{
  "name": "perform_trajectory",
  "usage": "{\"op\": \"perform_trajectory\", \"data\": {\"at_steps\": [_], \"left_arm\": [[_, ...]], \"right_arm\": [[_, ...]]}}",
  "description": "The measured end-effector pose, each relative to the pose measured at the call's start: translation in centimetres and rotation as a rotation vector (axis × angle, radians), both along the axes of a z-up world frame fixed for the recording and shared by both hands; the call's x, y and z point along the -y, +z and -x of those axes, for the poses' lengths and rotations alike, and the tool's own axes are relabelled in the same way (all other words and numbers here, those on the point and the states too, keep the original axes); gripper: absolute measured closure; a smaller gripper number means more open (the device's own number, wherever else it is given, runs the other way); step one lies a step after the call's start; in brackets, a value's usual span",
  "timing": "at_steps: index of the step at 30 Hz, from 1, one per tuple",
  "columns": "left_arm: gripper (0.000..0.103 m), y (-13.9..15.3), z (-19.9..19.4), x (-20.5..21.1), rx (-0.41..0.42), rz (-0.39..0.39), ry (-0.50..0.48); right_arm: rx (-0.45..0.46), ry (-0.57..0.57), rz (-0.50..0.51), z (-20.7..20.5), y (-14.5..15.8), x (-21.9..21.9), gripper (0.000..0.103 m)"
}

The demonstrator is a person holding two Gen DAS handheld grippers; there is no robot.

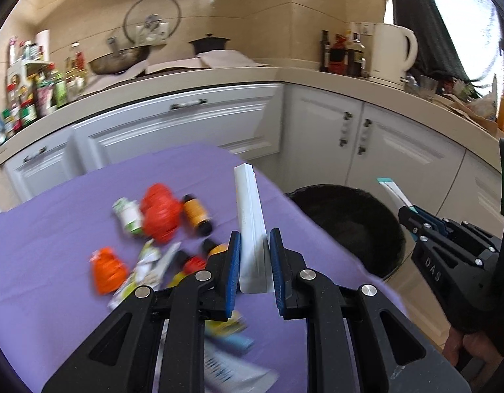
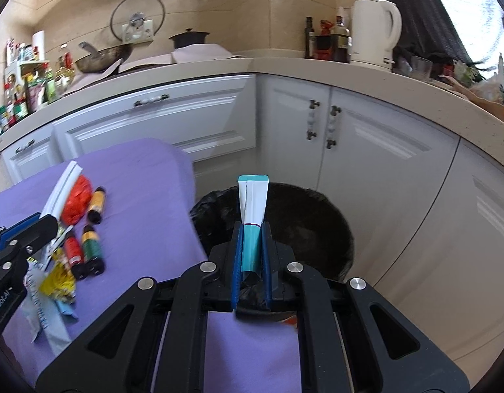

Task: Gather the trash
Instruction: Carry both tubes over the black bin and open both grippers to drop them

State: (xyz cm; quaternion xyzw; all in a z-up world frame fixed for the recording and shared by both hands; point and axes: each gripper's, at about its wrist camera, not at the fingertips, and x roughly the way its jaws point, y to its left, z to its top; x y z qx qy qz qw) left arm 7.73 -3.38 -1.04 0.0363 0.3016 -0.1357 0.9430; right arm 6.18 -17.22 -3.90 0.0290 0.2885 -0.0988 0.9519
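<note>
Right wrist: gripper clamped on teal-white tube

"DAS" on right gripper

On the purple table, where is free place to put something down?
The purple tablecloth is bare between the small bottles and the edge beside the black-lined bin, also along its far edge towards the white cabinets. The wrappers crowd the left side.

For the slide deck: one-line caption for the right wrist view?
Right gripper holds a teal-and-white tube over the black-lined trash bin, beside the purple table.
</note>
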Motion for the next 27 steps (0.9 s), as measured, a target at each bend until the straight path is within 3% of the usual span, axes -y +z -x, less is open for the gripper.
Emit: {"op": "perform_trajectory", "data": {"at_steps": [13, 27], "left_arm": [[0.084, -0.8, -4.3, 6.7, -0.02, -0.052, -0.056], [0.084, -3.1, -7.9, 11.0, -0.068, -0.102, -0.063]], "right_arm": [[-0.001, -0.063, -0.019, -2.6, -0.5, 5.3, 0.092], [-0.027, -0.082, -0.056, -5.7, -2.5, 8.8, 0.092]]}}
